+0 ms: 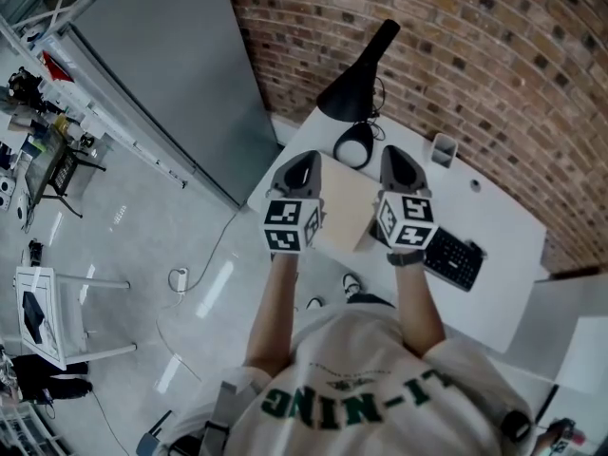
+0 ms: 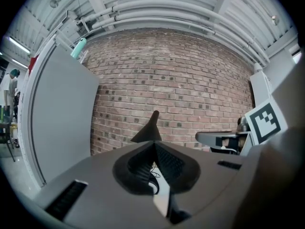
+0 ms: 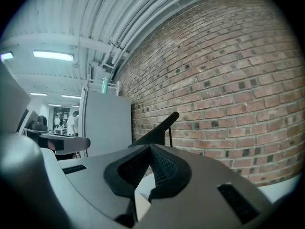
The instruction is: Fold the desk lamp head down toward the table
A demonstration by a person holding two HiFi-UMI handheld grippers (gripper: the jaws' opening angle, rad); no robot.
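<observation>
A black desk lamp stands at the far end of the white table [image 1: 503, 217], by the brick wall. Its cone head [image 1: 359, 82] is raised and tilted above its round base [image 1: 353, 145]. My left gripper [image 1: 306, 158] and right gripper [image 1: 394, 153] hover side by side over the table, just short of the base, both pointing at the lamp. Both are shut with nothing between the pads. In the left gripper view the lamp head [image 2: 148, 130] rises just past the shut left gripper [image 2: 154, 144]. The lamp head [image 3: 159, 130] slants up behind the right gripper [image 3: 150, 149].
A beige sheet [image 1: 344, 209] lies on the table under the grippers. A black keyboard [image 1: 454, 258] is to the right and a small cup [image 1: 443, 148] sits near the wall. A tall grey cabinet [image 1: 180, 65] stands left of the table. Cables trail on the floor.
</observation>
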